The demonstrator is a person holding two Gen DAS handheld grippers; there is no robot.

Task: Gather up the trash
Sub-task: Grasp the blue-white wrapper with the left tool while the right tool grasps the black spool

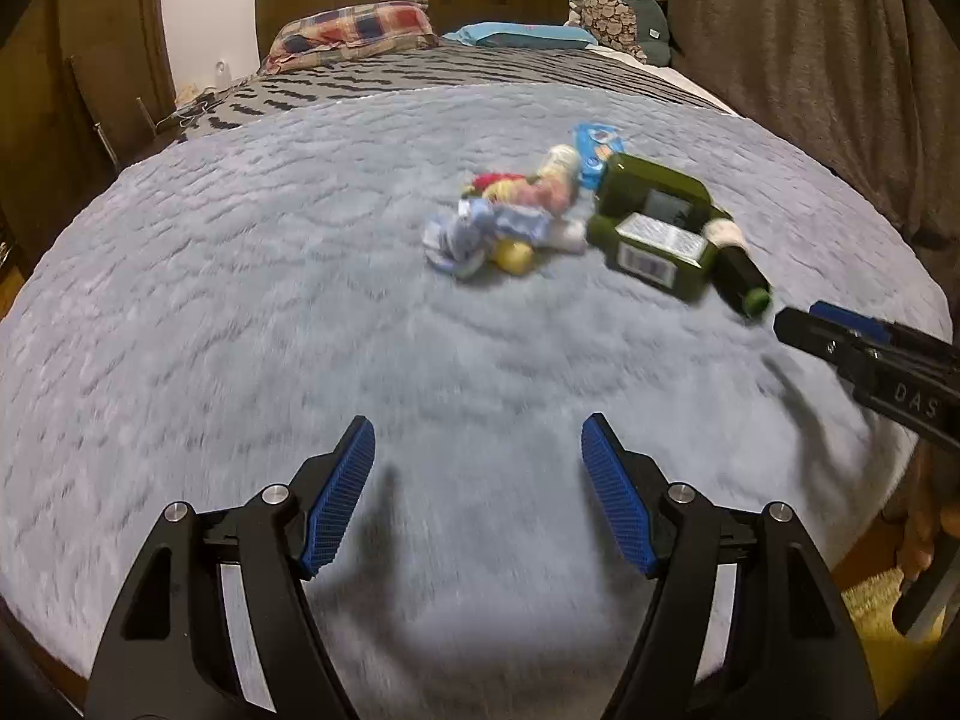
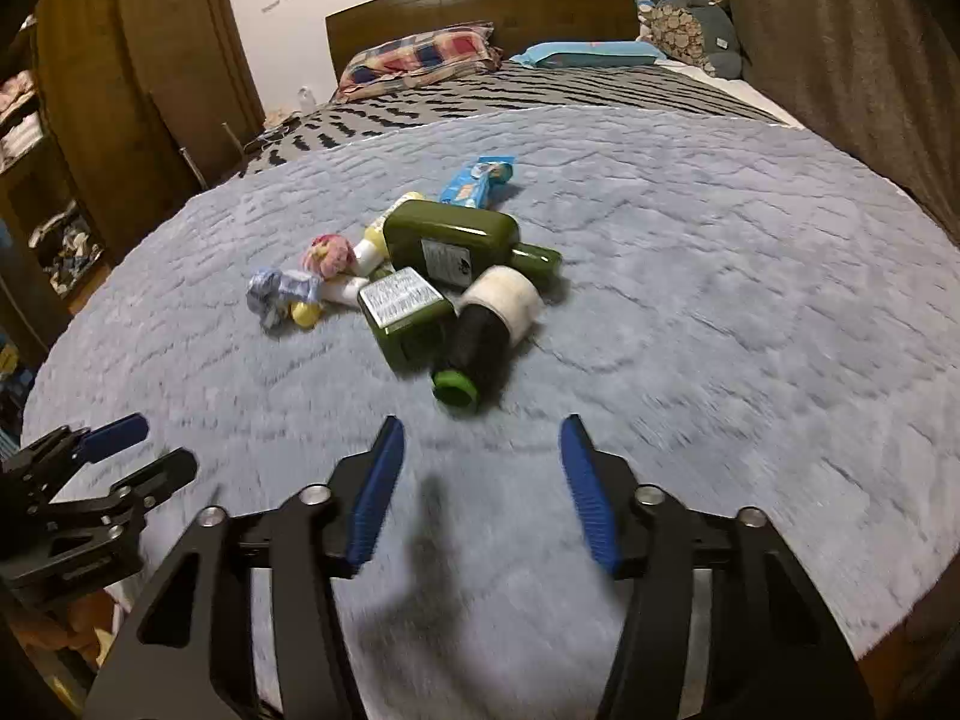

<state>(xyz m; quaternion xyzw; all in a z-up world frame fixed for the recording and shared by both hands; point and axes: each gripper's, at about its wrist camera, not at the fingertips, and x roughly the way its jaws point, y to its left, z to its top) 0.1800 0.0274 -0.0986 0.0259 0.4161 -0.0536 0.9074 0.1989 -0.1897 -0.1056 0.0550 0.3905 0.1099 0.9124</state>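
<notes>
Blue ribbed pads are seen nearest in both wrist views. The left gripper (image 1: 478, 432) is held with its jaws spread wide and nothing between them, above the bare grey-blue fleece blanket (image 1: 240, 312). The right gripper (image 2: 482, 429) is likewise empty, its jaws parted somewhat less widely, and it is poised just short of the trash. Each gripper is caught at the edge of the other's view.

Just beyond the right gripper, a black bottle with a green cap (image 2: 474, 348) is laid on its side, with a white roll (image 2: 510, 300) resting against its far end. Two olive-green rectangular bottles are piled beside it: a nearer one (image 2: 408, 318) with its white label turned up, and a farther one (image 2: 450, 246) lying across behind it. To the left of these, crumpled wrappers in blue and white (image 2: 282, 291) and pink (image 2: 330, 255) are bunched together with a small yellow item (image 2: 306, 315). A blue snack packet (image 2: 477, 180) is set at the far end of the pile.

Farther back, a dark zigzag-patterned cover (image 2: 540, 90) is spread, then a plaid pillow (image 2: 420, 54) and a blue pillow (image 2: 588, 54) against the wooden headboard (image 2: 480, 0).
</notes>
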